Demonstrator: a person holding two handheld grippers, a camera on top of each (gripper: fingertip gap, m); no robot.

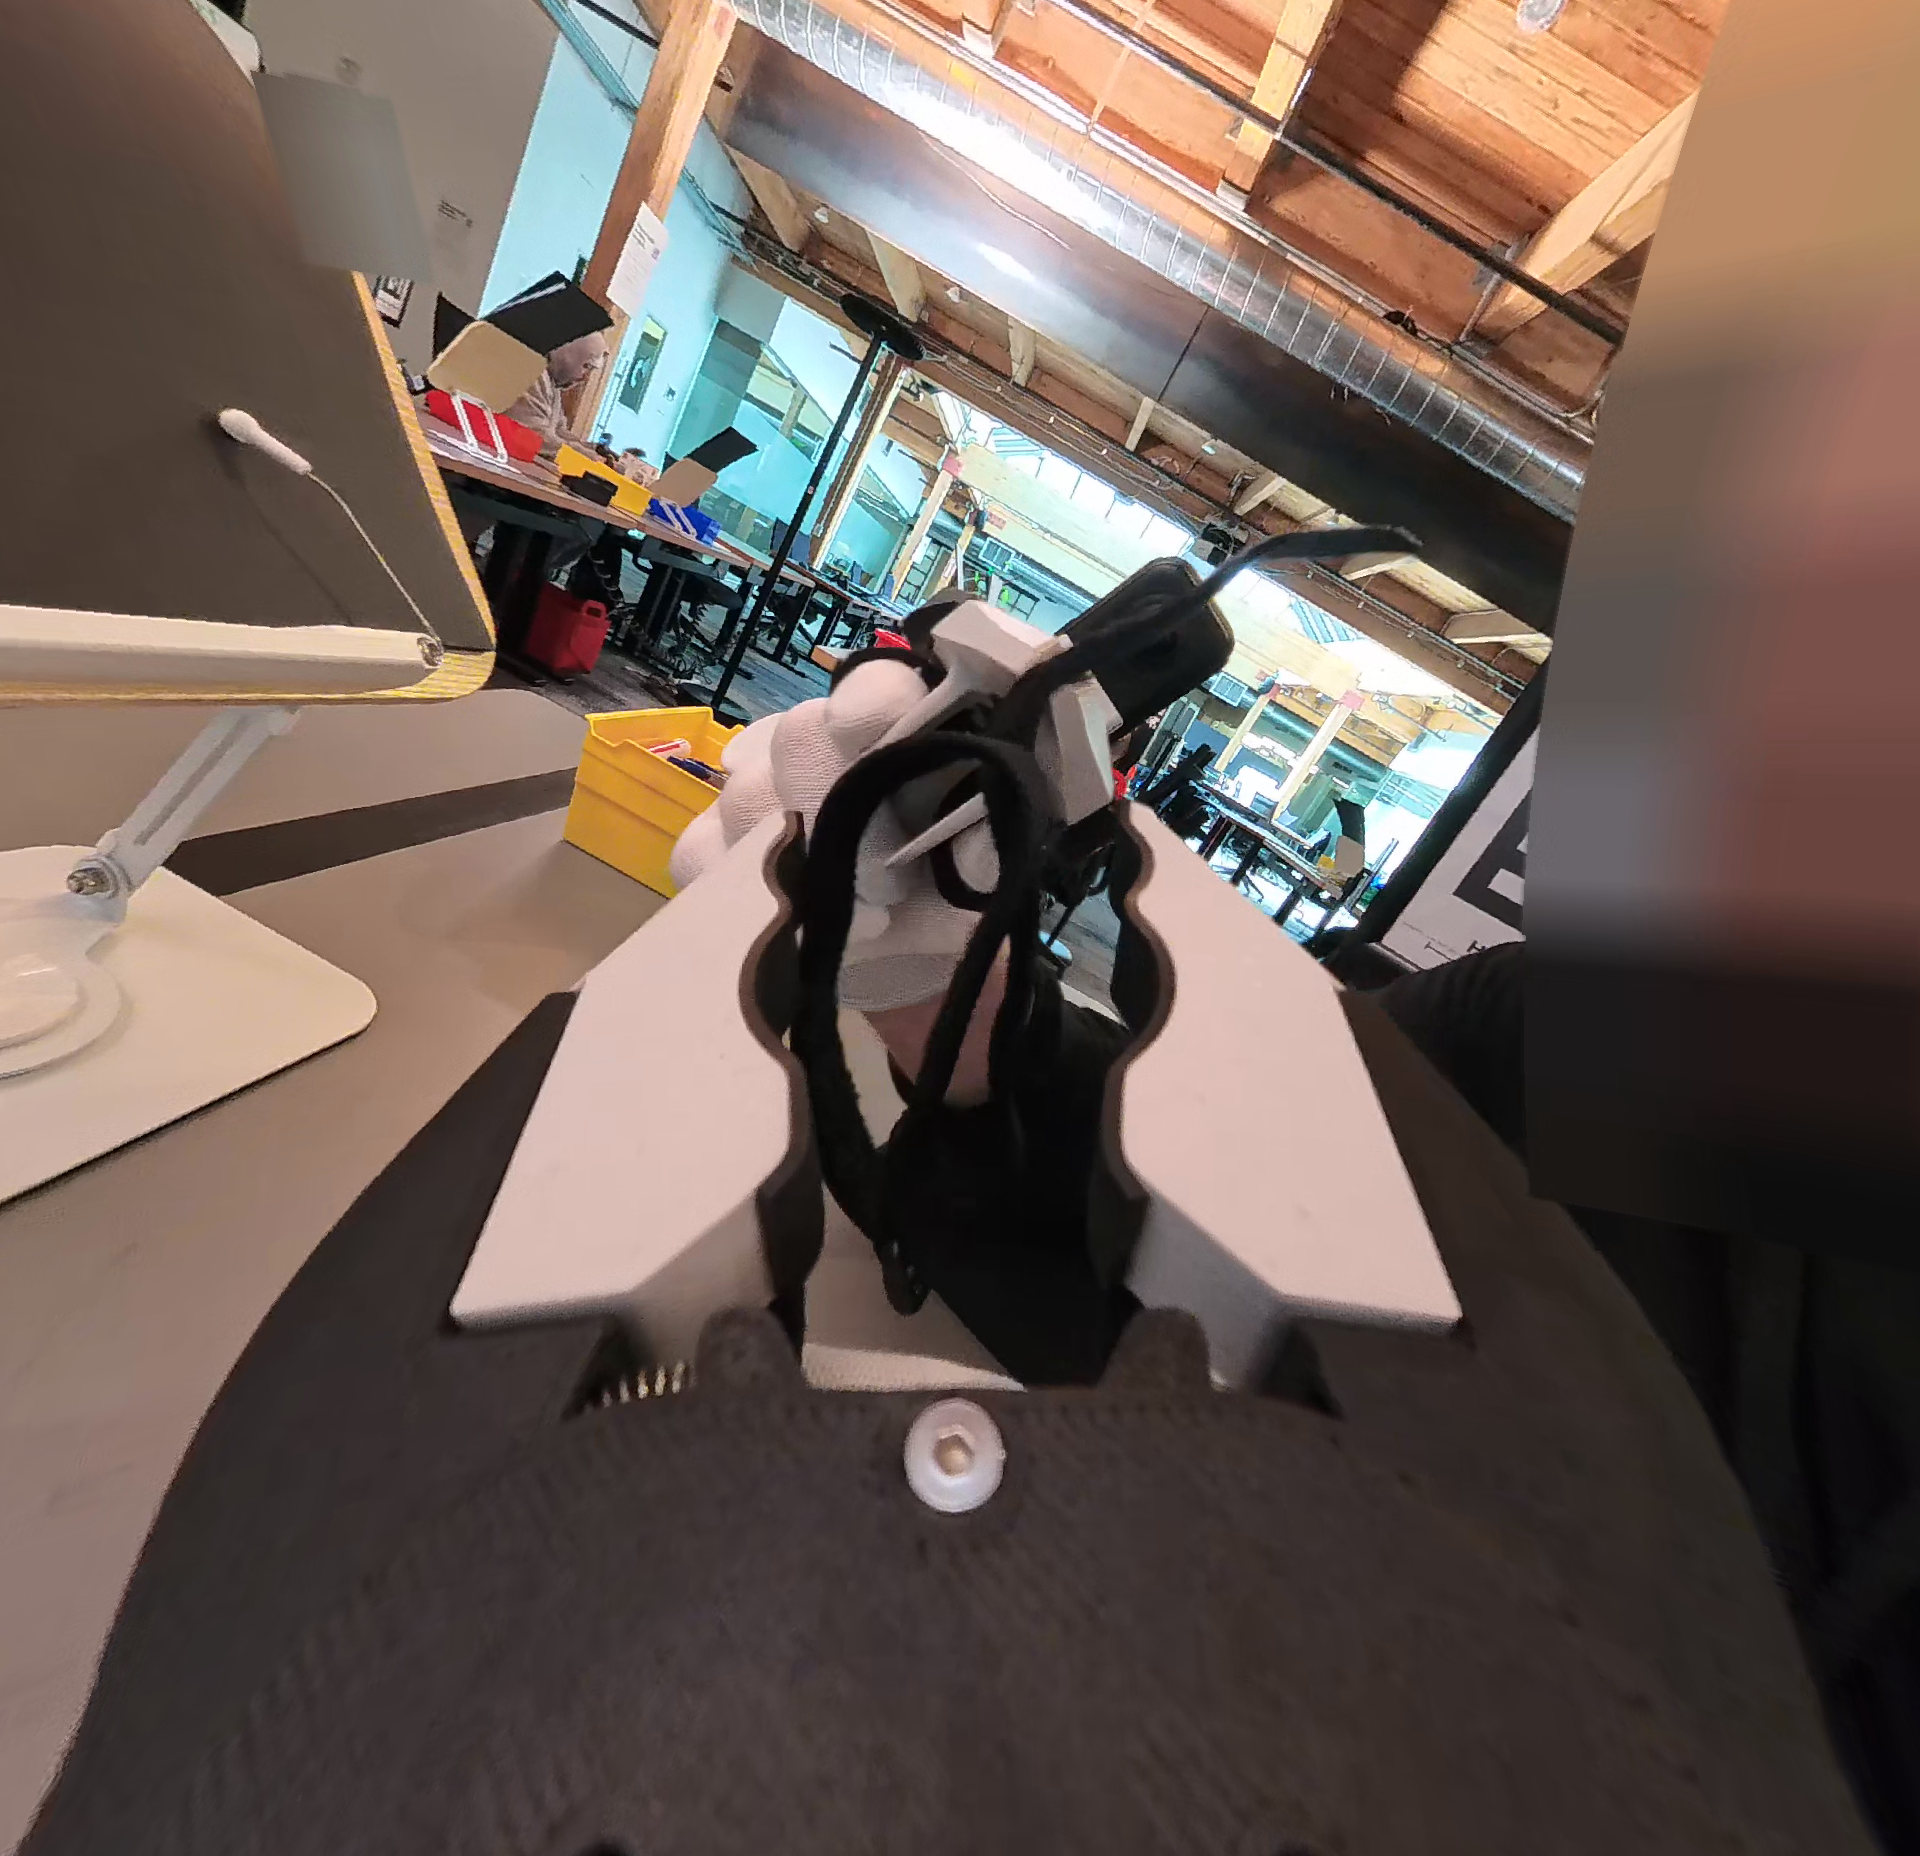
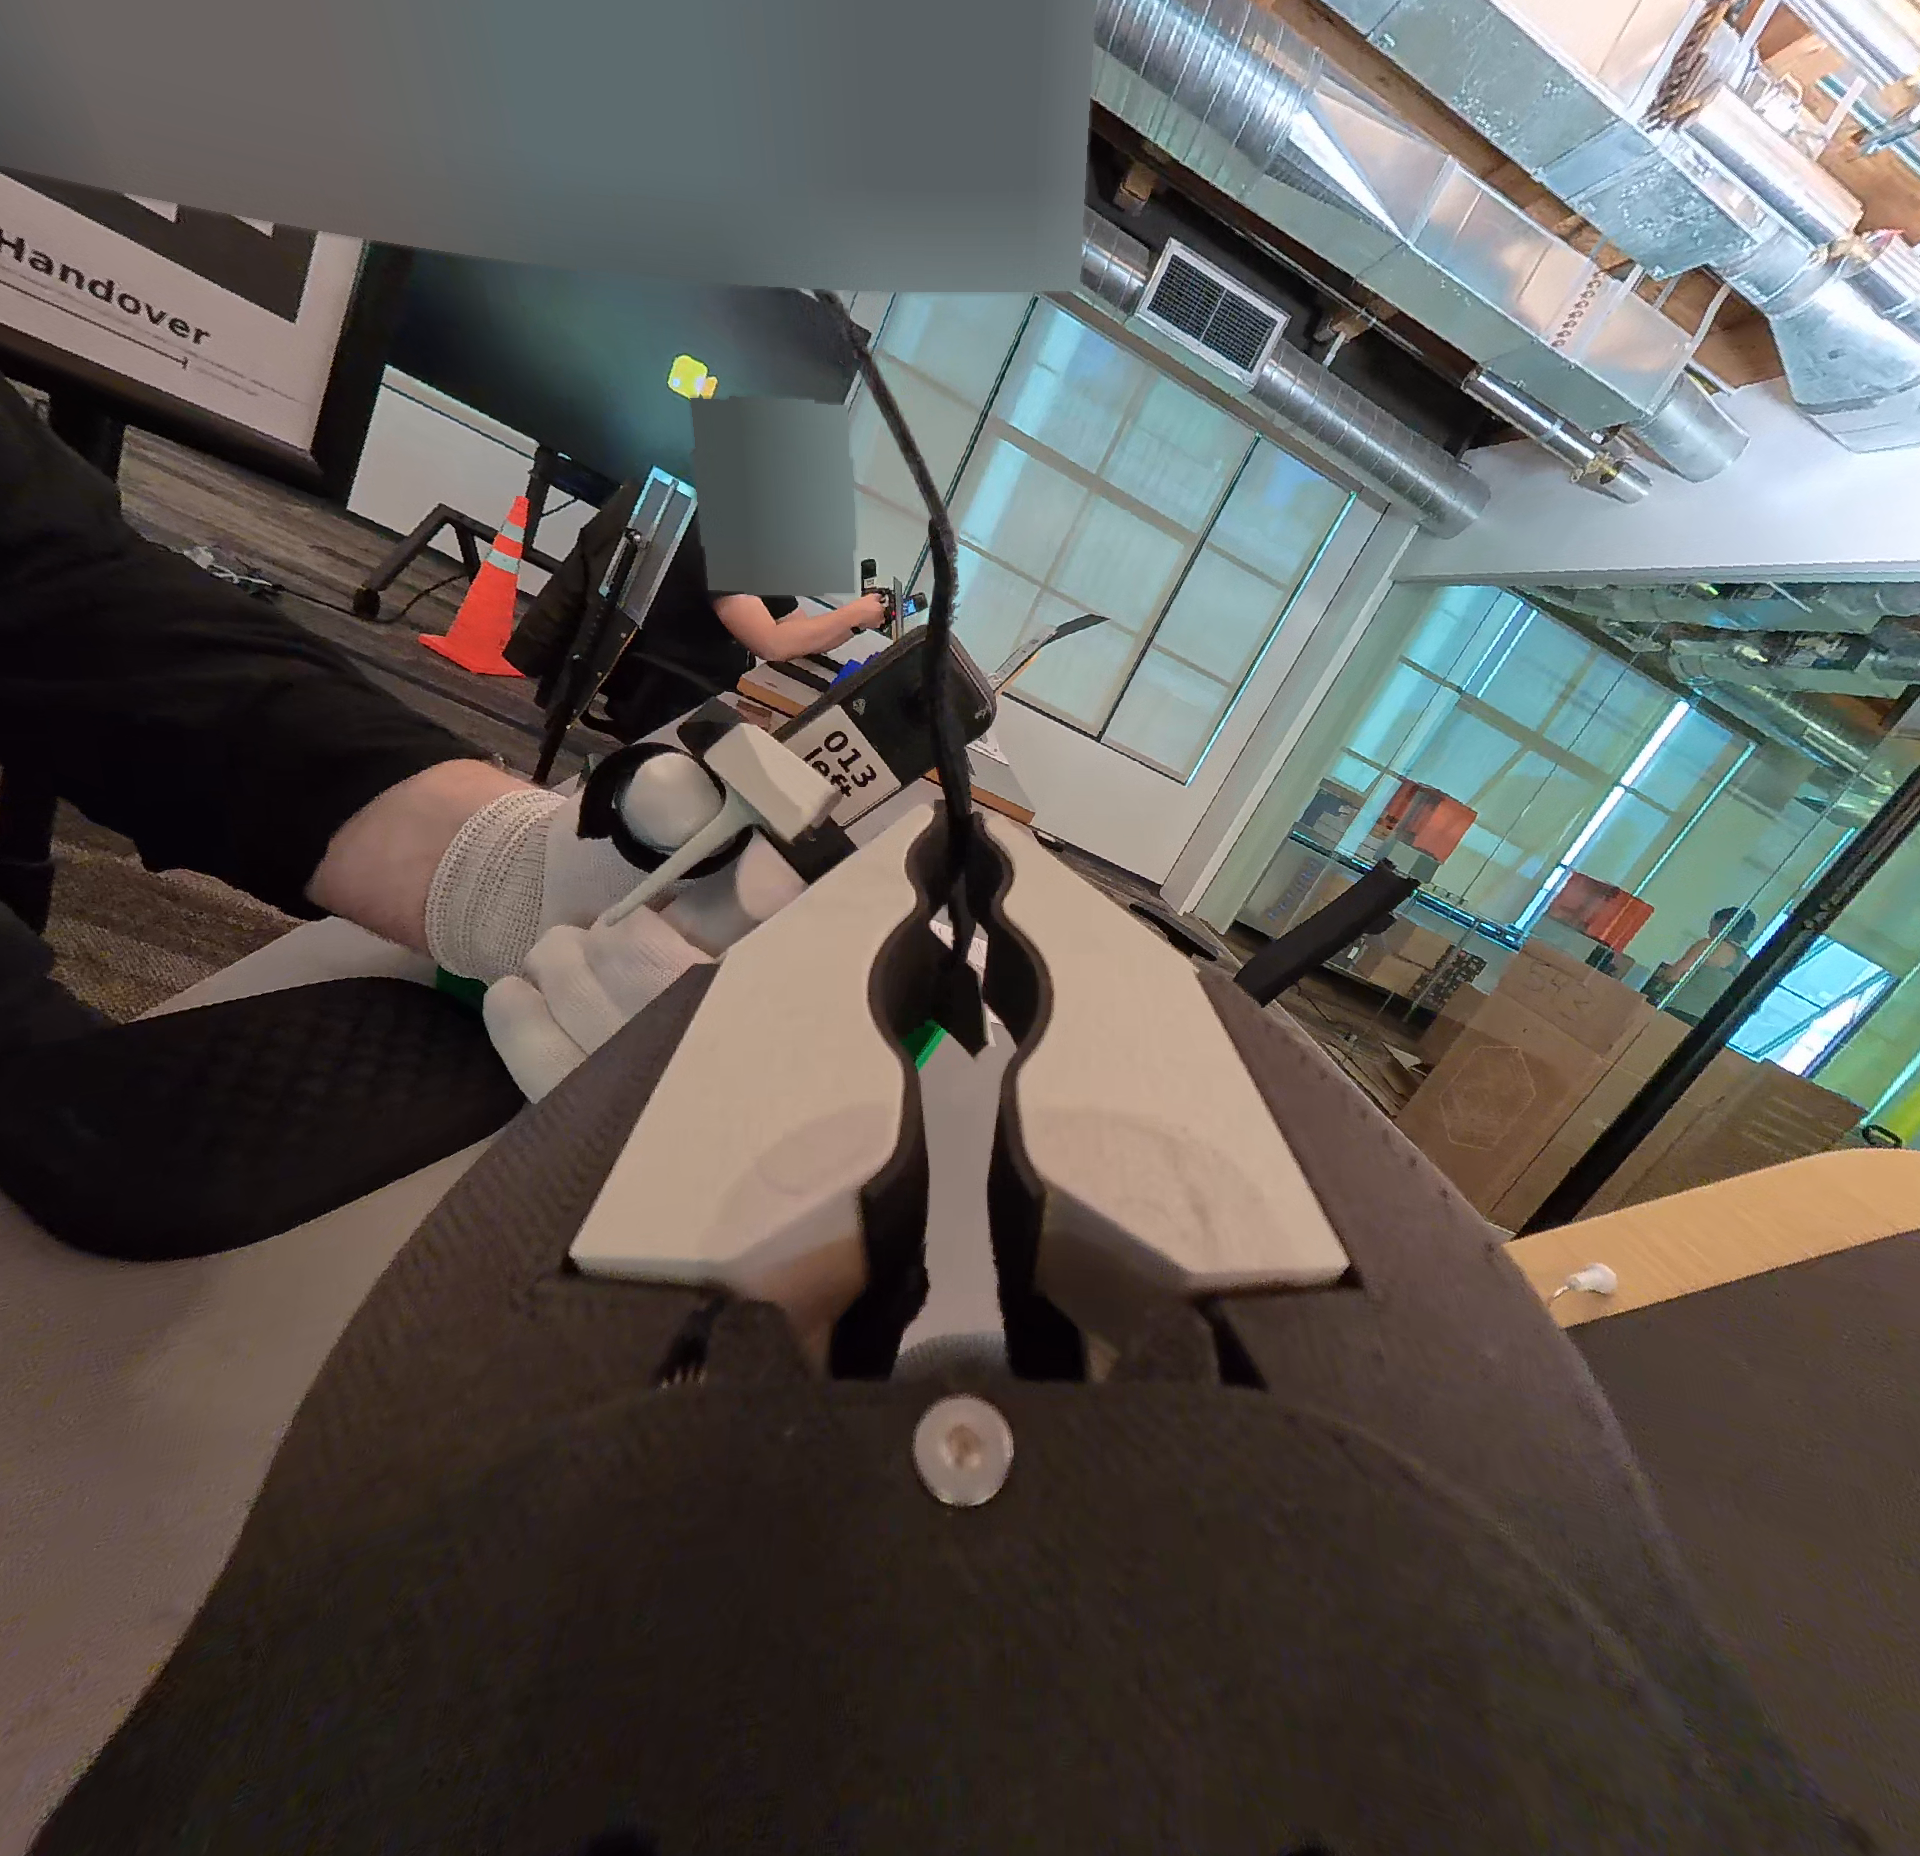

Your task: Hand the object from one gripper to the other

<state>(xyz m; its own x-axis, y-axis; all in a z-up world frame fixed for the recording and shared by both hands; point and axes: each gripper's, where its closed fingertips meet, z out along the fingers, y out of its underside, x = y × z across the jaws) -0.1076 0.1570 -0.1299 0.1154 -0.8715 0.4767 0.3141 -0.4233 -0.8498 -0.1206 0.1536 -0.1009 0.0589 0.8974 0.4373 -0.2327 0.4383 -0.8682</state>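
A: Black cord (image 1: 940,985), bundled in loops, sits between the left claw (image 1: 951,933) pads. Gap between the pads is fairly wide; can't tell if they actually pinch it or the loops just hang there.

B: Right claw (image 2: 961,876)?

A: Nearly shut, clamped on one strand of the same cord (image 2: 951,663) near the tips. Short cut end pokes down into the scalloped gap behind them.

B: Where does that strand go?

A: Up and out of the right wrist view, into a blurred patch. Upper part hidden.

B: Other claw visible in either view?

A: Yes. In the left wrist view the right one faces the camera just beyond the left tips, held by a white-gloved hand (image 1: 790,798). Cord loops cover most of it, so its jaws can't be read there. In the right wrist view a gloved hand (image 2: 582,933) holds the left one, mostly blocked by the right claw's own fingers.

B: Bench?

A: Grey bench (image 1: 312,1235) along the left edge of the left wrist view, with a white stand base (image 1: 208,1006) cut off by the frame and a yellow bin (image 1: 634,798) behind. Bin contents too small to make out.
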